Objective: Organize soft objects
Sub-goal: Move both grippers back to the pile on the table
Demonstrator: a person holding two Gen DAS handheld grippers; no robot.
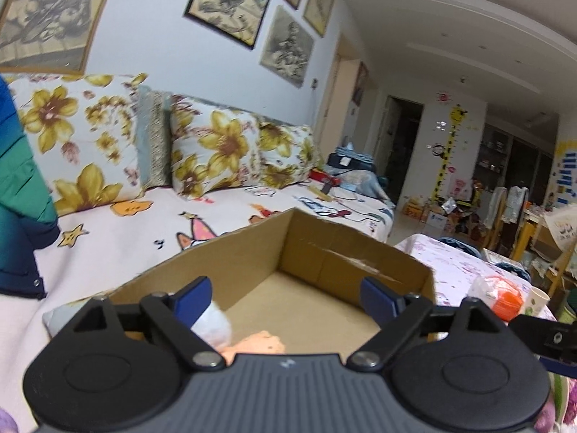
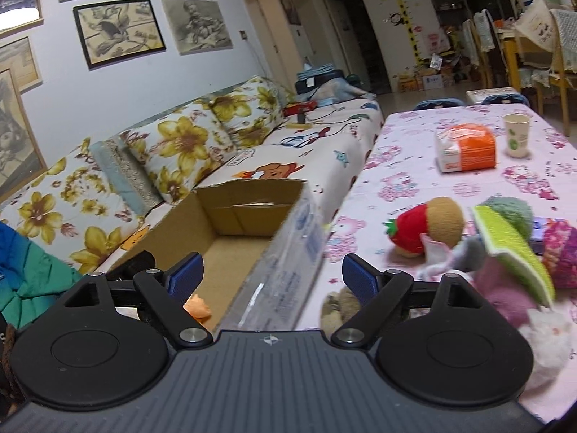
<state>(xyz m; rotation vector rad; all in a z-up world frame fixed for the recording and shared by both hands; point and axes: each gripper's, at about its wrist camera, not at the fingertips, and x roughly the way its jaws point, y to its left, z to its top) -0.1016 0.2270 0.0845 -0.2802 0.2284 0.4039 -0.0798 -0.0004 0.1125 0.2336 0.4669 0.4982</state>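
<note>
Both grippers, left (image 1: 285,294) and right (image 2: 272,276), gape empty.
Toys (image 2: 425,229) lie right of my right gripper; box (image 2: 249,216) left.

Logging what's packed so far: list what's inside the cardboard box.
Inside the cardboard box: a white soft item and an orange-peach soft toy near the front. Beyond them the floor is bare; the gripper body hides the nearest part.

1 cardboard box (image 2: 249,213) is seen, with 2 soft items counted inside it: 1 white plush (image 1: 212,324) and 1 orange plush (image 1: 259,342). On the table (image 2: 407,180), 1 strawberry plush (image 2: 429,229), 1 green sponge-like pad (image 2: 512,249), 1 orange packet (image 2: 465,148) and 1 paper cup (image 2: 516,135) are counted. On the sofa (image 1: 144,241), 3 large flowered cushions (image 1: 216,151) are visible.
</note>
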